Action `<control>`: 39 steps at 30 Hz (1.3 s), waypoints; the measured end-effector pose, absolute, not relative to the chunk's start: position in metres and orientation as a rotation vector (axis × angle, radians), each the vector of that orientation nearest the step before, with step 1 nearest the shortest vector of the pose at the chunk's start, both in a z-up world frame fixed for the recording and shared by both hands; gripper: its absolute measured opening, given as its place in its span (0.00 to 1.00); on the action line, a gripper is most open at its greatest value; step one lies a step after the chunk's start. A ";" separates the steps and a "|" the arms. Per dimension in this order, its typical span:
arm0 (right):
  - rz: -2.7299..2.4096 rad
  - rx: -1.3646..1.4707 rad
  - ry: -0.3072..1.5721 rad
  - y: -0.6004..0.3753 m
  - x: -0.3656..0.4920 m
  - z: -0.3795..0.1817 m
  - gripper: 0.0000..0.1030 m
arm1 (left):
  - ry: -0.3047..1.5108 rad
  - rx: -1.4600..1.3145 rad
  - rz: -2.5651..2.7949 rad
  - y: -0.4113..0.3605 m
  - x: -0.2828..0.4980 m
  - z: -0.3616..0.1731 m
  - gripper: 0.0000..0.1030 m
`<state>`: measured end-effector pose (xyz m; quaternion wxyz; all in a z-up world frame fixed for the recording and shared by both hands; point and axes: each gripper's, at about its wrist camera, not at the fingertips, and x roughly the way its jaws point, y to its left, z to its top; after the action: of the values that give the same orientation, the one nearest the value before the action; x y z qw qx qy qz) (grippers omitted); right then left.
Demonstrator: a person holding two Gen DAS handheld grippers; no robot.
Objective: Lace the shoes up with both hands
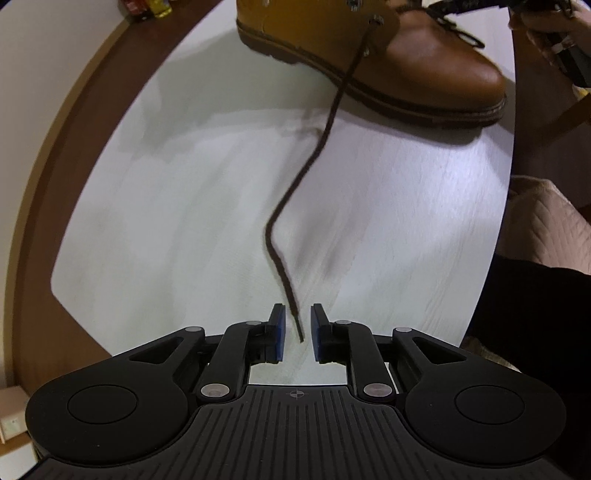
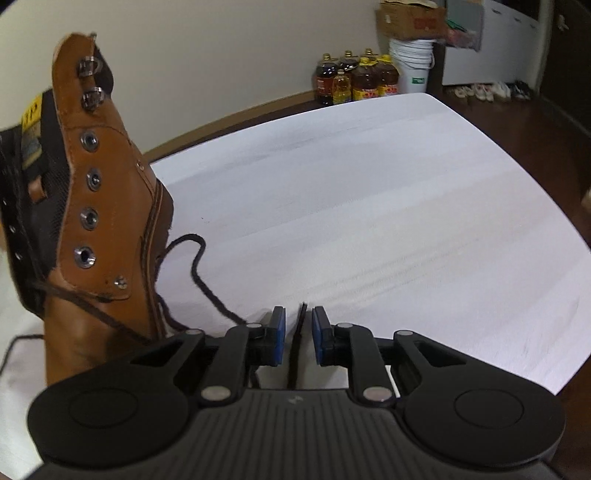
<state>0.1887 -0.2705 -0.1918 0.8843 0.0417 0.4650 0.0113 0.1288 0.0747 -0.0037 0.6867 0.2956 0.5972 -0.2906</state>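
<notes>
**Lace ends between both my tongs, boot on the white table**

Nearest my left lens is the ribbed black housing with its two round hubs, and ahead of it my left gripper [image 1: 297,330] stands narrowly parted, blue pads facing each other. The stiff tip of a dark brown braided lace [image 1: 295,192] hangs into that gap; neither pad touches it. The cord rises, bends once, then runs straight up to a metal eyelet [image 1: 376,20] in the side of the tan leather boot [image 1: 424,62]. The boot's toe is smooth and rounded, its lugged sole dark and stitched along the welt. The upper shaft is cut off by the frame's top edge. The pale wood-grain table [image 1: 184,221] is blurred in streaks.

My right gripper [image 2: 298,334] is likewise slightly apart, with the other lace end [image 2: 297,347] standing flat and thin between the pads; I cannot tell whether it brushes either. Its run toward the boot is hidden under the gripper's linkage. The boot [image 2: 107,206] stands to the left, showing four round eyelets and two D-rings, black mesh tongue behind, its far side cut off. Oil bottles [image 2: 354,79] and a white bucket [image 2: 412,66] stand on the floor beyond.
</notes>
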 end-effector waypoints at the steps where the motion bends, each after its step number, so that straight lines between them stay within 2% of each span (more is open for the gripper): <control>1: 0.032 0.020 0.977 -0.264 0.192 -0.192 0.16 | 1.328 0.651 -0.652 0.073 0.130 -0.002 0.16; 2: 0.035 0.002 0.980 -0.263 0.191 -0.191 0.14 | 1.312 0.634 -0.656 0.072 0.130 0.002 0.16; 3: 0.043 -0.030 0.989 -0.259 0.192 -0.191 0.03 | 1.299 0.621 -0.663 0.070 0.131 0.005 0.16; 5: 0.053 -0.057 1.000 -0.253 0.196 -0.196 0.02 | 1.252 0.583 -0.691 0.061 0.134 0.011 0.16; 9: 0.022 0.374 1.001 -0.293 0.194 -0.197 0.02 | 1.168 0.515 -0.754 0.035 0.144 0.024 0.16; 13: -0.016 0.927 0.870 -0.346 0.161 -0.194 0.02 | 1.046 0.444 -0.838 -0.014 0.153 0.041 0.16; 19: 0.039 1.237 0.712 -0.353 0.126 -0.183 0.02 | 0.911 0.338 -0.978 -0.093 0.156 0.060 0.18; 26: 0.061 1.339 0.696 -0.347 0.113 -0.183 0.02 | 0.850 0.336 -1.060 -0.144 0.148 0.065 0.19; 33: 0.085 1.415 0.717 -0.348 0.103 -0.185 0.02 | 0.862 0.399 -1.064 -0.164 0.143 0.044 0.19; 35: 0.083 1.421 0.722 -0.347 0.103 -0.187 0.02 | 0.871 0.421 -1.061 -0.163 0.144 0.041 0.15; 36: 0.082 1.425 0.724 -0.346 0.104 -0.189 0.02 | 0.875 0.427 -1.062 -0.161 0.145 0.041 0.08; 39: 0.089 1.430 0.737 -0.346 0.104 -0.190 0.02 | 0.884 0.415 -1.068 -0.156 0.146 0.042 0.04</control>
<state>0.1040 -0.3460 -0.1898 0.6928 0.6400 0.3298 0.0400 0.1459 -0.1558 0.0419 0.7495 0.1897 0.4045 -0.4886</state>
